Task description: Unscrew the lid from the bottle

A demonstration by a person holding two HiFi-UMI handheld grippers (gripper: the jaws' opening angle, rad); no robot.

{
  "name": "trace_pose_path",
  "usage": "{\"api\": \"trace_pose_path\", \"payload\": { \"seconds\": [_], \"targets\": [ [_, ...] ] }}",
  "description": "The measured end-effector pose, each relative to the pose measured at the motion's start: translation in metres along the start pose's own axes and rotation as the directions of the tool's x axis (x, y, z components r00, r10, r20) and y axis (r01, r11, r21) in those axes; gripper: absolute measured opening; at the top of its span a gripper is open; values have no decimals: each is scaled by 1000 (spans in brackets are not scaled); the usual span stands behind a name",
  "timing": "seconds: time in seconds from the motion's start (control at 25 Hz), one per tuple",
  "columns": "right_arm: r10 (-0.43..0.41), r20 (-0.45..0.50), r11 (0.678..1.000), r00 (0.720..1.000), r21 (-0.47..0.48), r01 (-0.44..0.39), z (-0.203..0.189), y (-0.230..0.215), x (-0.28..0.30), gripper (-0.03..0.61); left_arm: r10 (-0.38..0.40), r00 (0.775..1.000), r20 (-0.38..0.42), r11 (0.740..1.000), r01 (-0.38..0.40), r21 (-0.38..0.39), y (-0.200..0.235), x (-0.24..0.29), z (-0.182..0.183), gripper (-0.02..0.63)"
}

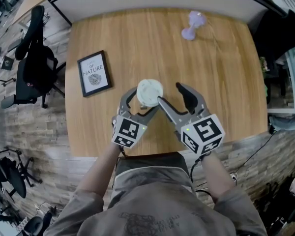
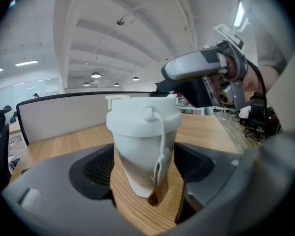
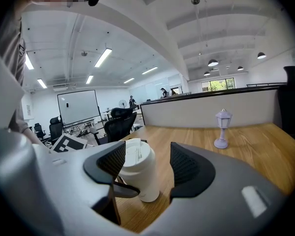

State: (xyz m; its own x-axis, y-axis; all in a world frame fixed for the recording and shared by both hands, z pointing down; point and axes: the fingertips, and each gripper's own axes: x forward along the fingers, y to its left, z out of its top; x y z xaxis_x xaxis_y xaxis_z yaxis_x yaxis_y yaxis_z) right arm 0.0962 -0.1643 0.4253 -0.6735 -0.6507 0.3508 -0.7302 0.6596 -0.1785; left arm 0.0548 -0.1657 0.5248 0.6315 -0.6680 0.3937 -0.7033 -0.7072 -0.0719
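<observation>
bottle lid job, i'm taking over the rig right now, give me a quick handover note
Left gripper: closed on the white bottle just under the lid, pads against its sides.
Right gripper: open, one jaw close by the lid's edge, not gripping it.
Bottle: upright on the wooden table, lid on, strap hanging down its side.
Done: bottle braced.
Left: grip the lid with the right gripper, unscrew it, lift it off.
</observation>
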Motion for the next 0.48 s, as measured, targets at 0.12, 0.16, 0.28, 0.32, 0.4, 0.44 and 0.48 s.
{"api": "trace_pose_path", "payload": {
  "seconds": [0.12,0.16,0.28,0.32,0.4,0.44,0.48],
  "targets": [
    [31,-26,999,999,-21,-31,1,6,4,273,-4,1000,-2,1000,4,5,-2,0,0,364],
    [45,-38,998,998,-33,-46,2,10,6,273,-4,1000,-3,1000,4,4,-2,0,0,362],
    [88,-91,992,992,-78,-96,2,22,12,274,-2,1000,-4,1000,2,-2,-4,0,-1,360],
    [101,-110,989,989,-98,-112,1,26,15,275,-2,1000,-5,1000,2,-4,-5,1,-2,359],
    [115,-142,981,983,-139,-134,0,33,20,275,-3,1000,-10,1000,3,-8,-6,1,-5,359],
    [115,-159,977,981,-160,-140,0,36,23,276,-4,1000,-12,1000,4,-10,-6,1,-6,359],
    [112,-175,973,978,-182,-144,-1,38,26,289,-3,1000,-14,1000,3,-12,-6,1,-7,359]
  ]
}}
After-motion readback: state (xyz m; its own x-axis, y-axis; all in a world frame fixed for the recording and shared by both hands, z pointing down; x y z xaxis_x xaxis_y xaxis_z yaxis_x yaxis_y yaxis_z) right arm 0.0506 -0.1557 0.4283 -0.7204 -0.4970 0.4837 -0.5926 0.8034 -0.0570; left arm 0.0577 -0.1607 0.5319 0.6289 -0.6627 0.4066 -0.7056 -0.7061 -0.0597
